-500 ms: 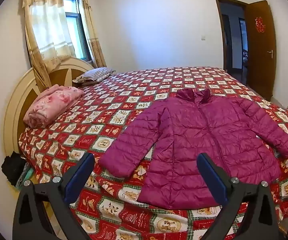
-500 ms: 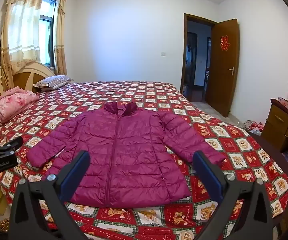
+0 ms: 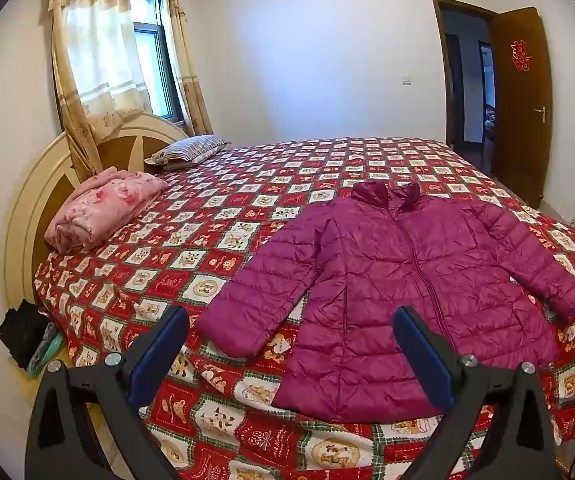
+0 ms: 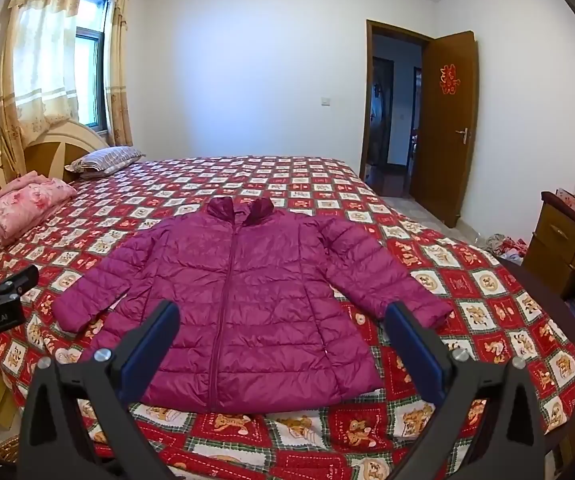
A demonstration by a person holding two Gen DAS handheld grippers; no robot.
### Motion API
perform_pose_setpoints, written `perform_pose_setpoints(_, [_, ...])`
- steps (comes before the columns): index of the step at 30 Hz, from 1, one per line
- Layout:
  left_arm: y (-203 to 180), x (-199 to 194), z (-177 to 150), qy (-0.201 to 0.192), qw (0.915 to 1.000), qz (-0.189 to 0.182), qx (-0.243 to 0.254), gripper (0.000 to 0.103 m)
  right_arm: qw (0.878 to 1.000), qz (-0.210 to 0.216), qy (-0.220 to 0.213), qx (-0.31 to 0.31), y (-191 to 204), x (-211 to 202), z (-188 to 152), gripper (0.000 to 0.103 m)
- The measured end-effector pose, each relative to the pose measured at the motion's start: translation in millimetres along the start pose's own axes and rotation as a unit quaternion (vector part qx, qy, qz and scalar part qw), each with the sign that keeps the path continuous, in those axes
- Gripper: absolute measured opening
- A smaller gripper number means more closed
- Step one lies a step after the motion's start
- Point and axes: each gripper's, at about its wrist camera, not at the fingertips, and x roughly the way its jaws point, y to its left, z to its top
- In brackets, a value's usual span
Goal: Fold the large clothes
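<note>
Nothing has shifted since half a second ago: my left gripper [image 3: 291, 354] and right gripper [image 4: 283, 344] hover spread wide and empty before the magenta puffer jacket [image 4: 243, 300], flat and zipped on the quilted bed [image 4: 487, 320]; folding, I judge, unstarted.

A bedroom in a home.
A large bed [image 4: 467, 276] with a red patterned quilt, a curved wooden headboard [image 3: 19, 216], a striped pillow [image 3: 191, 148], a curtained window [image 4: 87, 56], a brown door [image 4: 447, 120] and a wooden dresser [image 4: 567, 240] show it.
</note>
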Motion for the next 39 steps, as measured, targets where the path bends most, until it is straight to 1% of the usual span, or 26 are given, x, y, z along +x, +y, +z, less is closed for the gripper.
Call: perform_pose_setpoints(39, [3.9,2.6,-3.0,-0.004,1.0,0.001,-0.004,0.102,1.0,0.006,0.012,0.002,4.9,0.9,-3.9,0.103])
